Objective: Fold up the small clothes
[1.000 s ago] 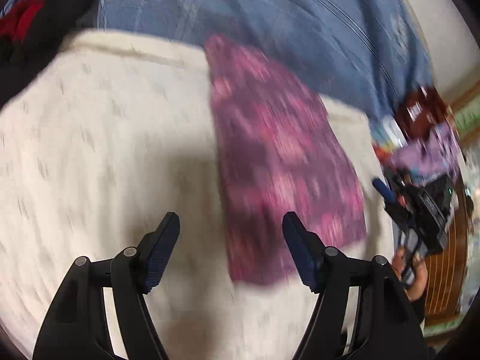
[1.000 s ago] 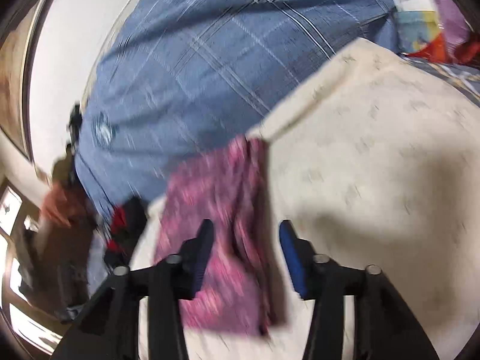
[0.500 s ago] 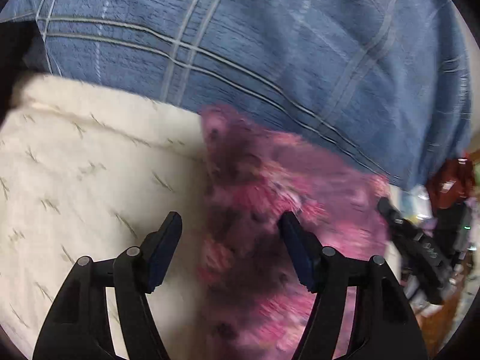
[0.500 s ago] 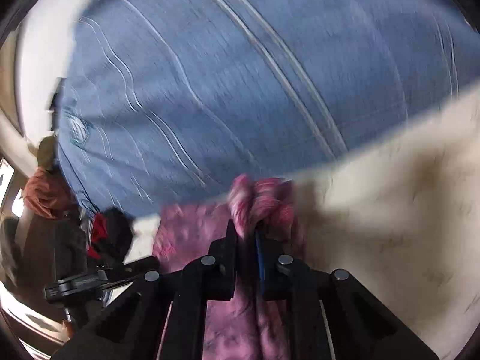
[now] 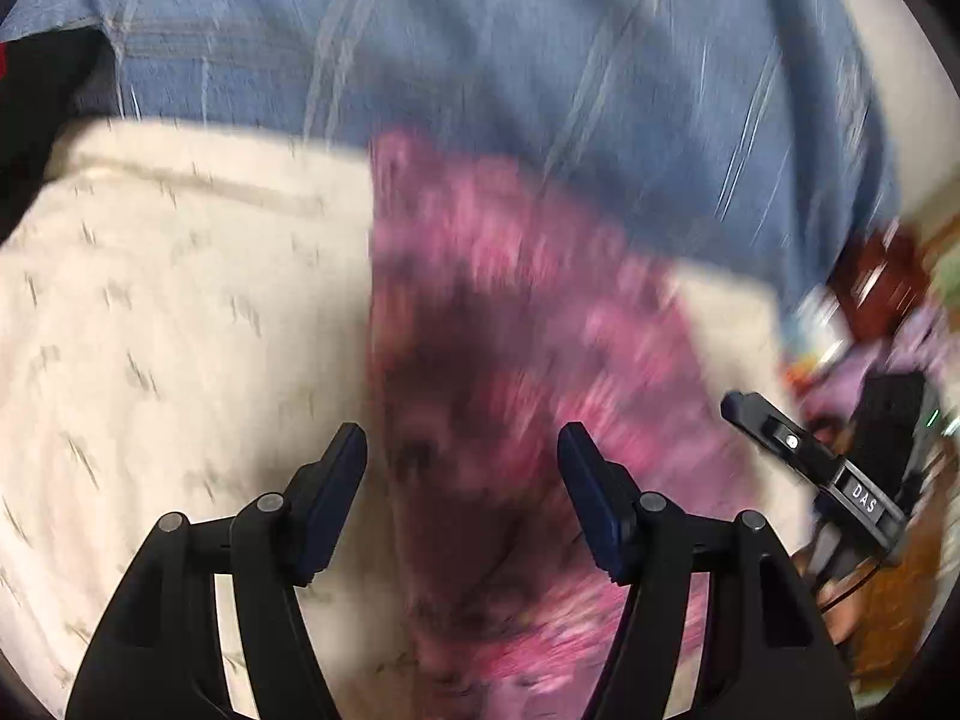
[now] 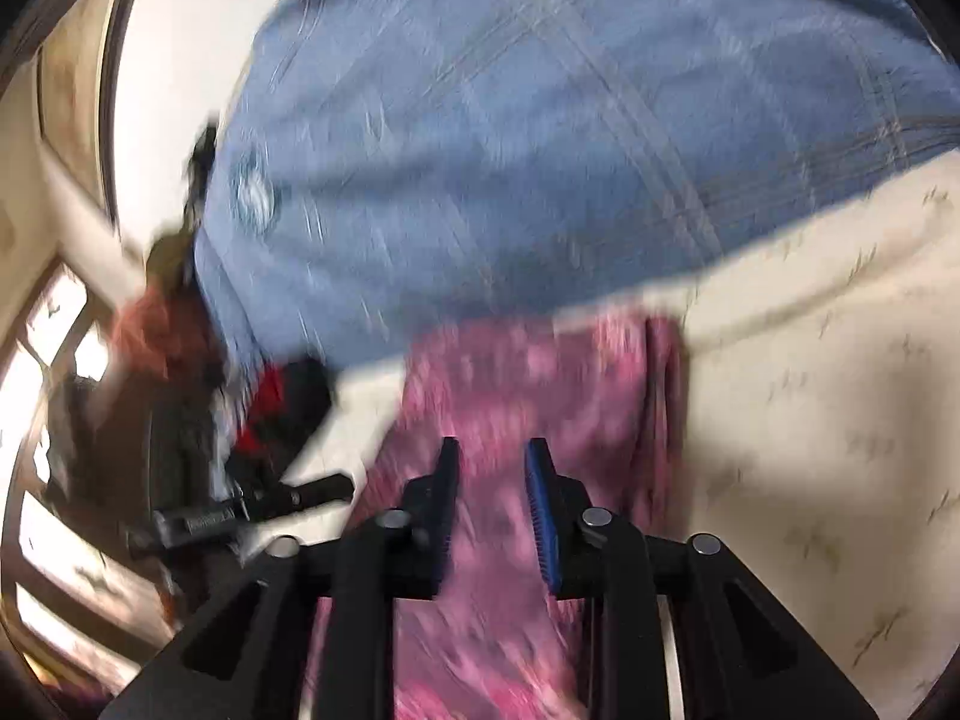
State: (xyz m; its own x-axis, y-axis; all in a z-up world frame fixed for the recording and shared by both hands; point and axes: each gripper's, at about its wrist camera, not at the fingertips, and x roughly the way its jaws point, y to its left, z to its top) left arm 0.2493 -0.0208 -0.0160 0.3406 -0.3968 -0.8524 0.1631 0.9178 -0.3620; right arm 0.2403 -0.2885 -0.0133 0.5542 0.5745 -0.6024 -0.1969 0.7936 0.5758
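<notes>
A pink and purple patterned garment (image 5: 516, 360) lies folded in a long strip on a cream blanket (image 5: 180, 330). It also shows in the right wrist view (image 6: 540, 396). My left gripper (image 5: 462, 450) is open and empty, hovering over the garment's near part. My right gripper (image 6: 491, 456) is partly open with nothing between its pads, just above the garment. The right gripper's finger shows at the right of the left wrist view (image 5: 804, 456). Both views are motion-blurred.
A blue checked bedsheet (image 5: 540, 60) lies beyond the cream blanket (image 6: 840, 420). A black and red garment (image 6: 282, 402) sits at the blanket's left edge. Colourful clutter (image 5: 882, 312) lies off the right side. A wall and window frame (image 6: 54, 360) are at the left.
My right gripper, shut on the garment's far edge half a second ago, has let go and pulled back. The left gripper stayed open and drew back a little.
</notes>
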